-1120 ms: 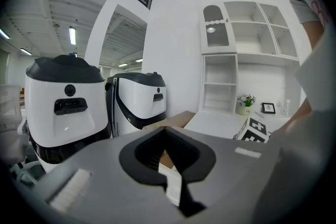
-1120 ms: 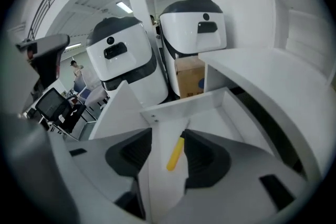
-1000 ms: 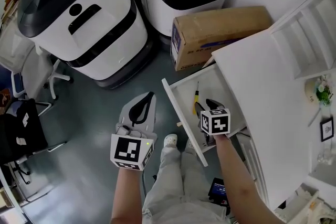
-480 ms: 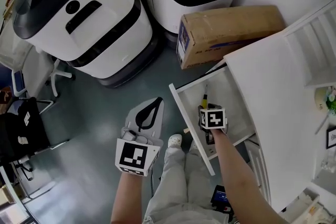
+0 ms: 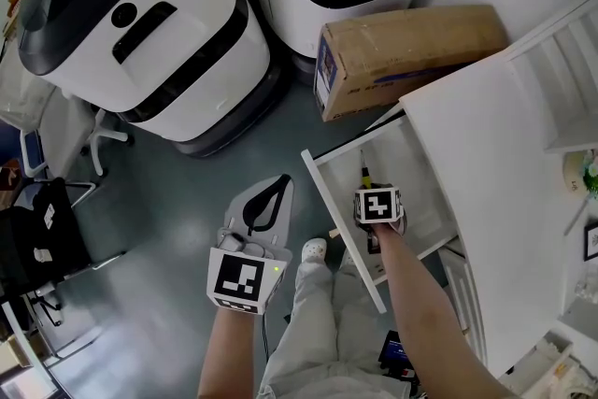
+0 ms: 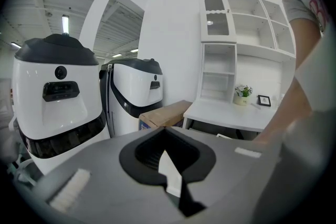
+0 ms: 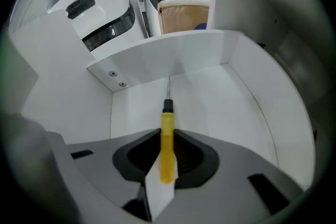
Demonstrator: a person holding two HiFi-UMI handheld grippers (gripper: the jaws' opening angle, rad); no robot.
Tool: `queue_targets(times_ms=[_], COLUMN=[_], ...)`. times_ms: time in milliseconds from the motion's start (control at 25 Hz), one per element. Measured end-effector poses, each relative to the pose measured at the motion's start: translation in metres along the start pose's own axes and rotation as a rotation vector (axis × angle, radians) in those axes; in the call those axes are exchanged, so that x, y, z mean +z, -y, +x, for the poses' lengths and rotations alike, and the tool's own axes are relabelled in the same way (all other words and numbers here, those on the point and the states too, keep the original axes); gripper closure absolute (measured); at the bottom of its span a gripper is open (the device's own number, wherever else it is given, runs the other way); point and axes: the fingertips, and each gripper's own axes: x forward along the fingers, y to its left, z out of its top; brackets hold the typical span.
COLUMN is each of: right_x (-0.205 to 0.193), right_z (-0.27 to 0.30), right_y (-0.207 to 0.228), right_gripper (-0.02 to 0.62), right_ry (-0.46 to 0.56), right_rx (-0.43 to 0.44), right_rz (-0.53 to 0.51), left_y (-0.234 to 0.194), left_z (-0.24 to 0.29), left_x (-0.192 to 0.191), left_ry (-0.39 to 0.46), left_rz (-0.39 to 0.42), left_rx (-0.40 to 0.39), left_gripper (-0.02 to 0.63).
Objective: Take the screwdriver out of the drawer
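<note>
Grey flooring (image 5: 140,201) fills the left of the head view, with two bulky white-and-black machines (image 5: 140,23) at 11 and 12 o'clock and a brown cardboard box (image 5: 411,47) at 1 o'clock. A shallow white drawer (image 5: 322,192) stands pulled out from under the white desk top (image 5: 486,163) at about 4 o'clock.

The slim screwdriver with a yellow handle, black collar and thin metal shaft (image 7: 166,123) lies flat on the drawer floor, its tip aimed at 12 o'clock toward the drawer's wall. The right gripper (image 7: 167,144) points steeply down into the drawer. Its jaws have just been closing, and the yellow handle sits between them, pinched near its butt end. The left gripper (image 6: 166,139) hangs over the floor at 7 o'clock in the head view, jaws together on nothing.

The tool has not yet left the drawer. The hold is well back on a narrow, round handle, so the long front could droop or swivel between the pads as it rises. If it tilts, the shaft tip may catch the wall at 12 o'clock. Lifting toward 2 o'clock risks knocking the overhanging desk top, which could jar the tool loose.
</note>
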Motion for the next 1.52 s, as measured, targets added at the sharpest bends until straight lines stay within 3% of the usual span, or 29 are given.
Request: queue_targets(times_ms=[560,1520], right_x=[-0.003,0.034], right_z=[-0.043,-0.195], right_y=[0.007,-0.01], right_gripper=[0.512,0.512], right_ry=[0.038,0.301], right_rx=[0.027,0.091], right_rz=[-0.004,-0.128], left_y=[0.011,0.056], left_z=[-0.016,-0.061], left_x=[0.033,0.1], left_ry=[0.059,0.176], left_rz=[0.035,0.098], left_rx=[0.019,0.041], left_gripper=[0.614,0.614])
